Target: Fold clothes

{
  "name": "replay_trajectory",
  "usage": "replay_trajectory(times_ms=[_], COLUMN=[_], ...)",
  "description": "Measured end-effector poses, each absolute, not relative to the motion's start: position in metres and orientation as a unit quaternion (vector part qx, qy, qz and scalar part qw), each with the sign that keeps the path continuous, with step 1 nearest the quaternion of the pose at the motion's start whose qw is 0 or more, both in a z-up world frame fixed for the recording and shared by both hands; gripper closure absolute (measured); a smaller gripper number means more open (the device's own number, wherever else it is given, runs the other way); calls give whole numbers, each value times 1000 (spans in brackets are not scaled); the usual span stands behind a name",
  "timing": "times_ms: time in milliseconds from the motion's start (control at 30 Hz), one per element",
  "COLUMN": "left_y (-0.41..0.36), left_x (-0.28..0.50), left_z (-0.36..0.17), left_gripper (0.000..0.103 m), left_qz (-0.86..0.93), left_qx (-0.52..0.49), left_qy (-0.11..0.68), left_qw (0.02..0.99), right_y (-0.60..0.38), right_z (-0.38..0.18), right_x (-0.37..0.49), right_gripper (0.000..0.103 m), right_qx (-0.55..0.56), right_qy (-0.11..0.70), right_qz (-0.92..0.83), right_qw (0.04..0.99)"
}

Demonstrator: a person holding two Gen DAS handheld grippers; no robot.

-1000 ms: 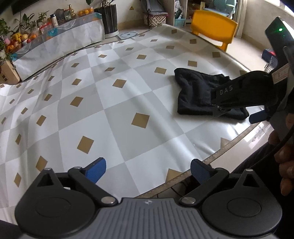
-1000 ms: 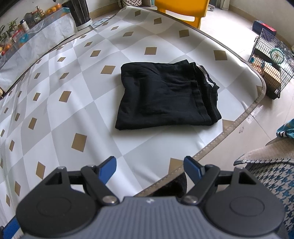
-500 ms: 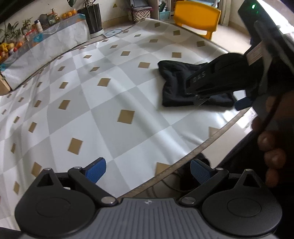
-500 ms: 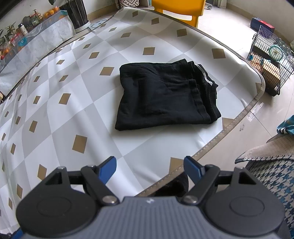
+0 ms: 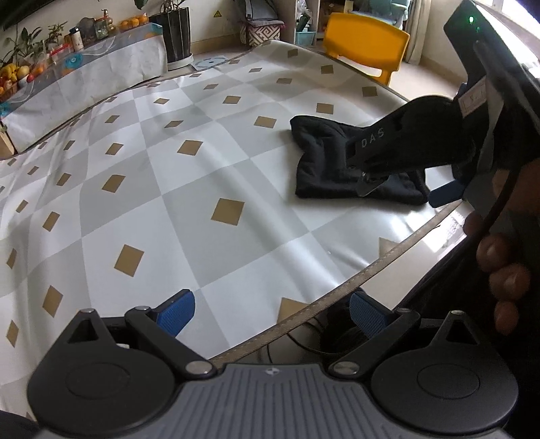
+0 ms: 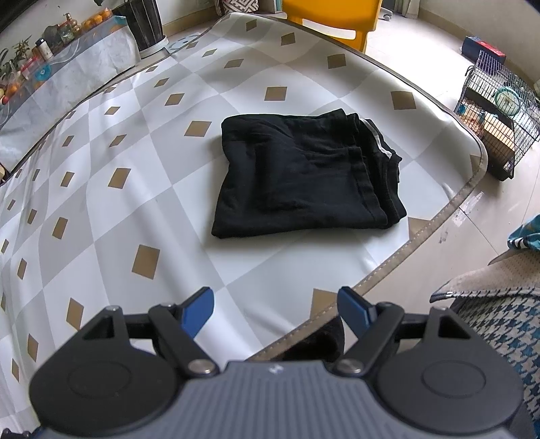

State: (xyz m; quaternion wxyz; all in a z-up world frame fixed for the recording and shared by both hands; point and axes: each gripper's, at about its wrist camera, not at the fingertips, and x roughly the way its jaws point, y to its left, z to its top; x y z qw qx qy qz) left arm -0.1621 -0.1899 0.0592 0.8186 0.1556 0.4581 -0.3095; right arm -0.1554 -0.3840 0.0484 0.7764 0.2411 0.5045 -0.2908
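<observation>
A black garment (image 6: 303, 175) lies folded into a thick rectangle on the checked mat (image 6: 111, 141), near the mat's right edge. My right gripper (image 6: 275, 309) hangs open above the mat's near edge, short of the garment, with nothing between its blue pads. My left gripper (image 5: 271, 314) is open too, over the near edge of the mat (image 5: 202, 202) and far left of the garment (image 5: 324, 165). In the left wrist view the right gripper's body and a hand (image 5: 503, 270) cover the garment's right part.
A yellow chair (image 6: 330, 20) stands beyond the mat's far edge. A wire cage (image 6: 496, 114) sits on the floor at right. A houndstooth cushion (image 6: 499, 317) lies near right. A cloth-covered low table (image 5: 84, 74) with fruit and bottles stands far left.
The left wrist view has swung a little, so the garment and the right gripper sit differently in it. The right wrist view is unchanged and the garment has not moved.
</observation>
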Motion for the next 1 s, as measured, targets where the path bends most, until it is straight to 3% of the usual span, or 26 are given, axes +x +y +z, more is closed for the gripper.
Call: replay_trajectory(times_ms=[567,1000], left_y=[-157,-105], left_x=[-136,-94], left_z=[42,17], left_gripper=[4,4], left_qz=[-271,-207], left_qx=[133,96], left_qy=[487,509], left_qw=[820,830], right_y=[-363,-318], right_z=[40,11], right_x=[-149,-121], right_gripper=[23,22], right_qx=[235,190], right_qy=[492,526], right_qz=[-248,-161], right_qw=[801,813])
